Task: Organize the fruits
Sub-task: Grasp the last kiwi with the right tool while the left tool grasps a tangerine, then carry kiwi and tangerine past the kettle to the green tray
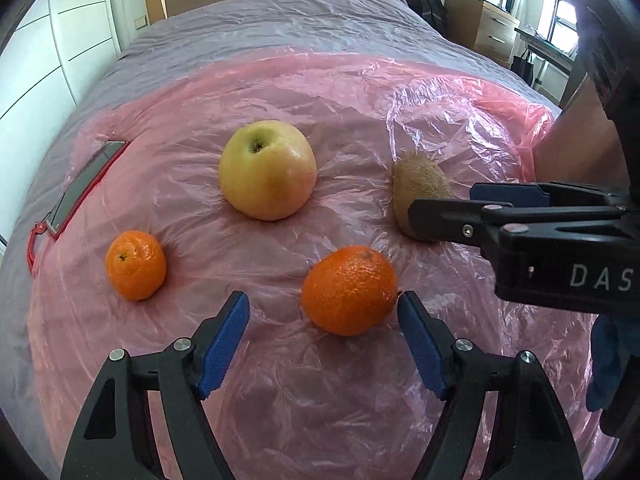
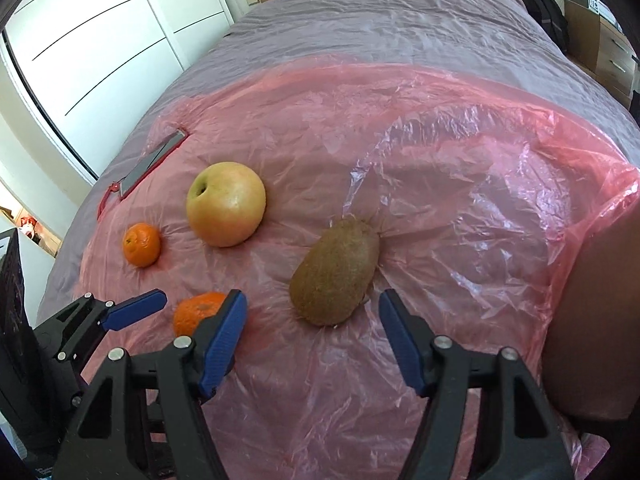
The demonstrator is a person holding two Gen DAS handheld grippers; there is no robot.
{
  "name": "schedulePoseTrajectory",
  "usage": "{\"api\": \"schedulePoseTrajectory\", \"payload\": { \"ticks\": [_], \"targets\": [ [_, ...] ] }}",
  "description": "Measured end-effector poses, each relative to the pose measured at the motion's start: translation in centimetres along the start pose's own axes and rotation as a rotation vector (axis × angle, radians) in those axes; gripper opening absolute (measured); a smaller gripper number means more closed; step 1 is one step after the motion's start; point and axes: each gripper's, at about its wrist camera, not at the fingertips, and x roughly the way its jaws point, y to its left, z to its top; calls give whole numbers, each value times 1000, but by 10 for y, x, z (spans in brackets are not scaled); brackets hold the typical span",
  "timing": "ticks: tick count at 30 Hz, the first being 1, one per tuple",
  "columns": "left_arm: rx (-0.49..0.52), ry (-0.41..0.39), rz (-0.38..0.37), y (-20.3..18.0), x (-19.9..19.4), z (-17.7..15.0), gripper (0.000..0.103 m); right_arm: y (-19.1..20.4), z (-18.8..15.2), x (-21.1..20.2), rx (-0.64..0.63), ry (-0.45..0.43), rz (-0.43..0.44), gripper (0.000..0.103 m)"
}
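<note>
I take the apple [image 1: 267, 170] as my landmark and work from the largest thing down. The bed [image 1: 280, 20] carries everything, its grey cover stretching well beyond the apple toward the headboard. Over the cover lies a pink plastic sheet [image 1: 360, 92], and the apple sits near its middle with all the other fruit around it. A red-edged phone [image 1: 86, 184] lies flat to the apple's left, at the sheet's border.

The kiwi [image 2: 336, 272] rests to the apple's right, apart from it. The near orange [image 1: 349, 290] sits in front of the apple, and the small orange [image 1: 136, 265] sits in front and to its left, apart from it.

My left jaws [image 1: 323, 312] stand about half open, empty, framing the near orange; the right-hand pad is just beside its skin, and I cannot tell whether it touches. My right jaws [image 2: 312, 312] are spread wide and empty, with the kiwi just ahead between their tips, unpressed.

I judge this the approach before the first pickups: nothing is gathered yet, and no bowl or tray shows. Next I should bring each set of jaws further round its fruit, centre it, and close gently, since round fruit on slick plastic may roll away.
</note>
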Motion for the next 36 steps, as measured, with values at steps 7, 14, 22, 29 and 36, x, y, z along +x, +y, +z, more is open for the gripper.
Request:
{"api": "schedulePoseTrajectory", "payload": {
  "ticks": [7,14,22,29,36],
  "targets": [
    [20,11,-23,-2,11,7,55,-7,7,26,66,34,3,87],
    [24,25,-43,-6,19,10,44,-14,11,37,104,40,16,70],
    [12,8,-17,-8,17,12,39,-23,11,36,126,24,71,67],
    [-34,-18,0,-4,1,15,39,-23,6,18,118,-1,95,66],
    [-61,-34,7,-7,-25,5,39,-15,-7,-13,74,-18,92,66]
  ]
}}
